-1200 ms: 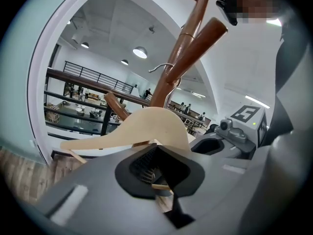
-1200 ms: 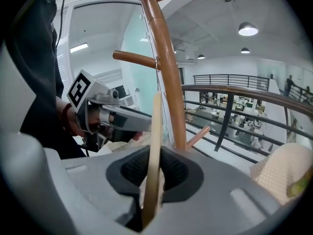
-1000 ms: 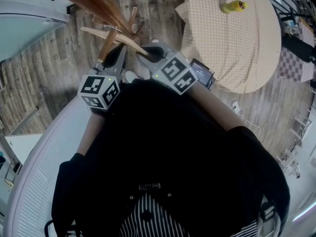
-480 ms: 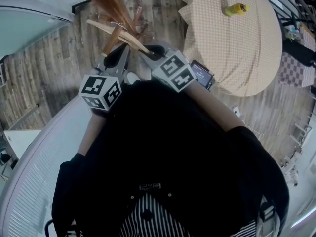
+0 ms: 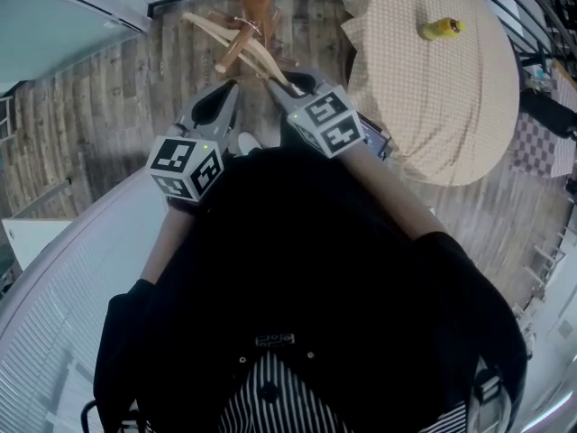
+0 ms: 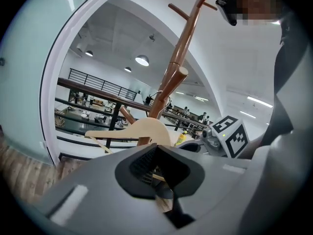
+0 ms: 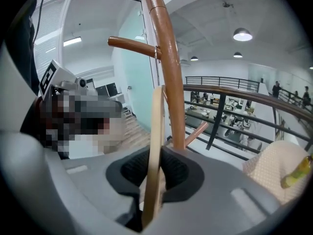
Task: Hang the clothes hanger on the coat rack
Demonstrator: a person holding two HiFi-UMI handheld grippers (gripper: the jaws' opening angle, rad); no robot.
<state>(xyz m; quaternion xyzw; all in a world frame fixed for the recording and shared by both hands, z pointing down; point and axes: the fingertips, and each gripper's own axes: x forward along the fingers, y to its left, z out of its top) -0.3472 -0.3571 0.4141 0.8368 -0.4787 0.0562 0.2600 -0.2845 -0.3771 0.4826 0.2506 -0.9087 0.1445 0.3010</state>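
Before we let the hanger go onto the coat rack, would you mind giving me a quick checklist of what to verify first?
1. Right gripper clamped on the hanger: ok, its pads press the wooden edge.
2. Left gripper holding anything: cannot tell; a thin bar shows between its jaws.
3. Hook seated over a peg: cannot tell; it sits right at the peg.
4. Coat rack pole upright and close ahead: ok.
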